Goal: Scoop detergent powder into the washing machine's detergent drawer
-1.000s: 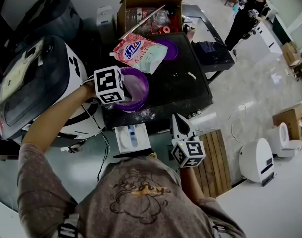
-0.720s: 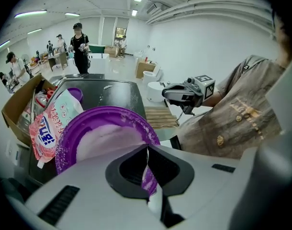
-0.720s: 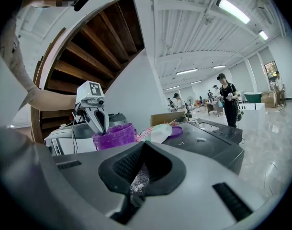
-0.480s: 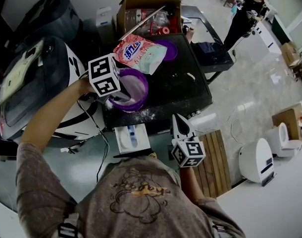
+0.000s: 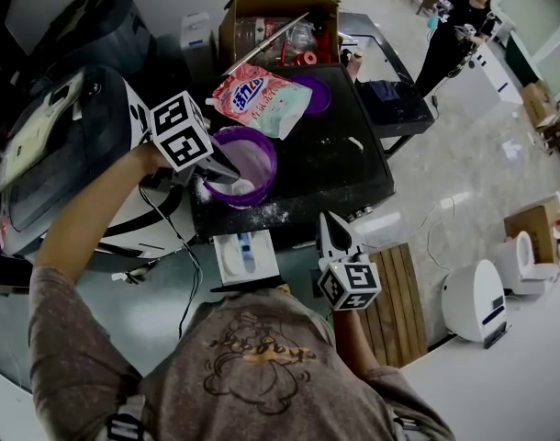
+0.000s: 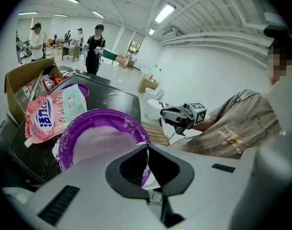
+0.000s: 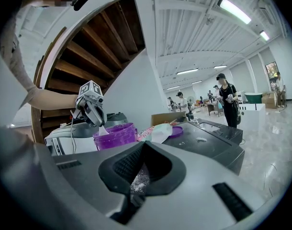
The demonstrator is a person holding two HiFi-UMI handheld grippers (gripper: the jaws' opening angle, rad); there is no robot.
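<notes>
Spillage is the chief worry. Left claw point(image 5: 229, 173) has its jaws pressed together on the thin handle of a white scoop point(image 7: 101, 130). The scoop's bowl dips into the purple tub point(image 5: 269, 154) of detergent powder point(image 6: 100, 145) at the table's point(image 5: 340, 163) near-left corner. So slim a handle could well swivel in the pinch once the bowl is loaded, tipping powder out.

What I take to be the detergent drawer point(image 5: 246, 255) juts out below the table's near edge, so a full scoop must cross the tub rim and that edge. A heaped load or a jerk would likely scatter grains, and white dust point(image 5: 262, 211) already lies along the near edge. Pushing the scoop hard against the tub wall might slide the tub off the corner. Right claw point(image 5: 327, 222), closed and empty, hangs off the near edge beside the drawer and steadies neither tub nor drawer.
</notes>
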